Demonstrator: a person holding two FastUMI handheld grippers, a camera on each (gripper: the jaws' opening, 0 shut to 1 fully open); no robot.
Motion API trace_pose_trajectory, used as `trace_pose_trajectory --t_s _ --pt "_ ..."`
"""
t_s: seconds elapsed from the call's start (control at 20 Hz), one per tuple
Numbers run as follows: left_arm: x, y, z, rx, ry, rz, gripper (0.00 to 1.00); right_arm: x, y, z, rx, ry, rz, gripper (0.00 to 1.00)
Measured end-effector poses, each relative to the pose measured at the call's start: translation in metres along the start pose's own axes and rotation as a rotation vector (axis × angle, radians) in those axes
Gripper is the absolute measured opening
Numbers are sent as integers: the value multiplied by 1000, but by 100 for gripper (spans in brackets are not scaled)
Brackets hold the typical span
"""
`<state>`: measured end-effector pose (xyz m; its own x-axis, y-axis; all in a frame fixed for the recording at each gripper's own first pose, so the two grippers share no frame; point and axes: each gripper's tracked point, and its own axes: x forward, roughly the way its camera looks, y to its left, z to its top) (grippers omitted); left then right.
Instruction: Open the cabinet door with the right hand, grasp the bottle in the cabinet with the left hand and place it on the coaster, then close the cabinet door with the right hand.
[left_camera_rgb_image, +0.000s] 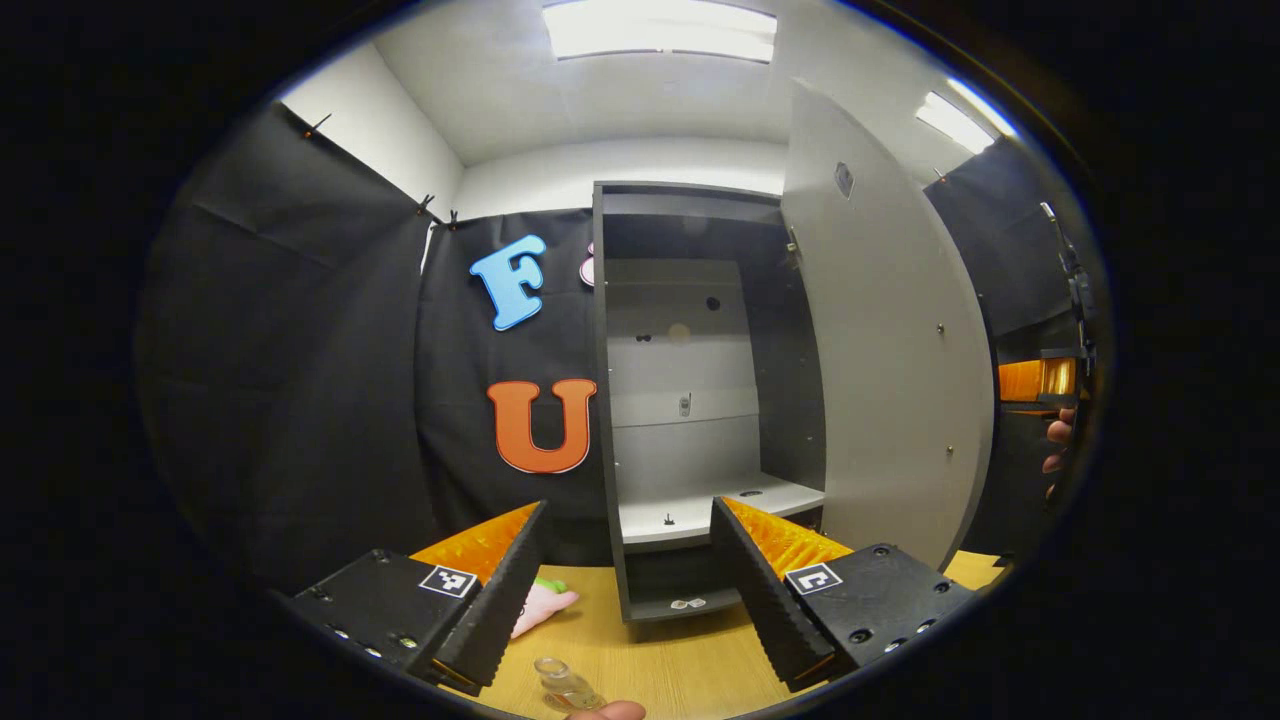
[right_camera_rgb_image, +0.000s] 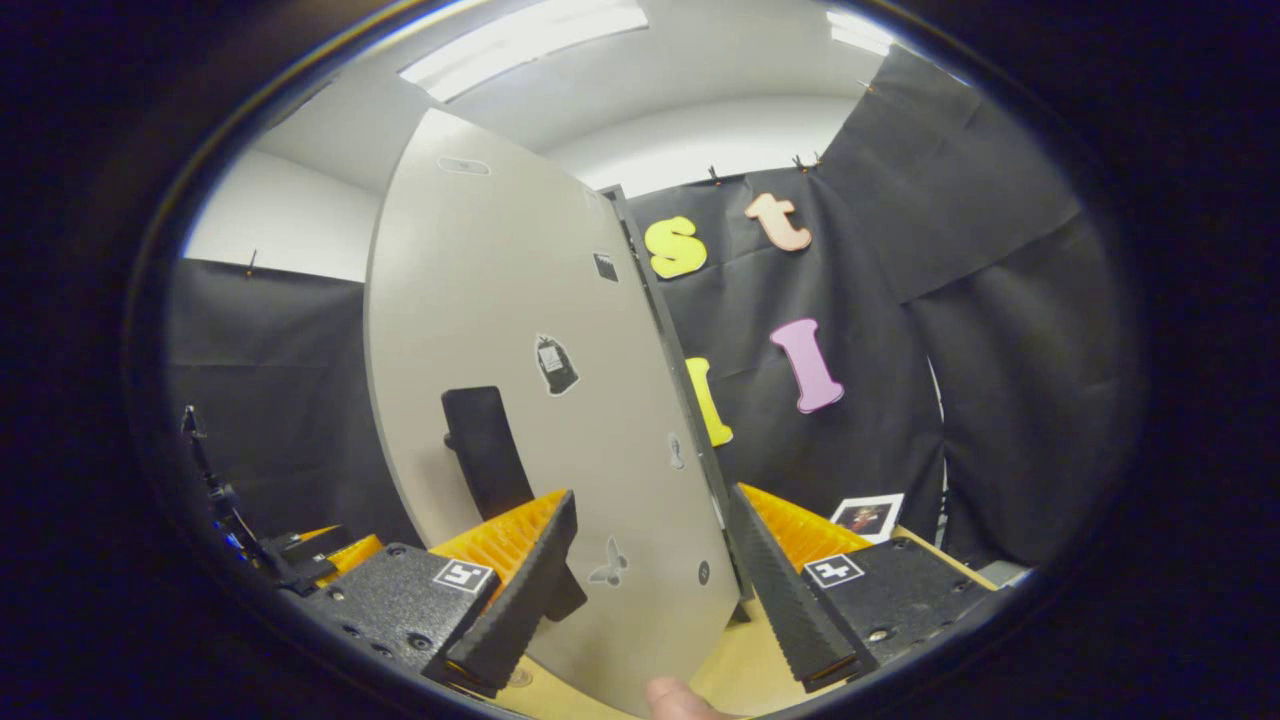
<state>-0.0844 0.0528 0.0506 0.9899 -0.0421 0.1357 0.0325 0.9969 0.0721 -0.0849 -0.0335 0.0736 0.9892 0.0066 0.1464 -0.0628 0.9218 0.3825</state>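
Bottle (left_camera_rgb_image: 565, 688) on table (left_camera_rgb_image: 680, 670) | cabinet door (right_camera_rgb_image: 520, 400) open | left gripper (left_camera_rgb_image: 630, 590), right gripper (right_camera_rgb_image: 650, 590) fingers released

Bright ceiling panels (left_camera_rgb_image: 660, 30) glare overhead, cabinet interior (left_camera_rgb_image: 700, 330) sits shadowed, fisheye bends the edges, focus sharp

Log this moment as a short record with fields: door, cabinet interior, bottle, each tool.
door: grey cabinet door swung open, black handle on its outer face
interior: grey cabinet's white shelf bare where visible
bottle: small clear glass bottle on the wooden tabletop, near a pink object
left tool: open, empty
right tool: open, straddling the door's edge
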Motion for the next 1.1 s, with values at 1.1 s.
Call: trace_pose_trajectory --t_s 1.1 --pt "-10 66 -12 19 46 88 96 48 53 -13 133 1 49 98"
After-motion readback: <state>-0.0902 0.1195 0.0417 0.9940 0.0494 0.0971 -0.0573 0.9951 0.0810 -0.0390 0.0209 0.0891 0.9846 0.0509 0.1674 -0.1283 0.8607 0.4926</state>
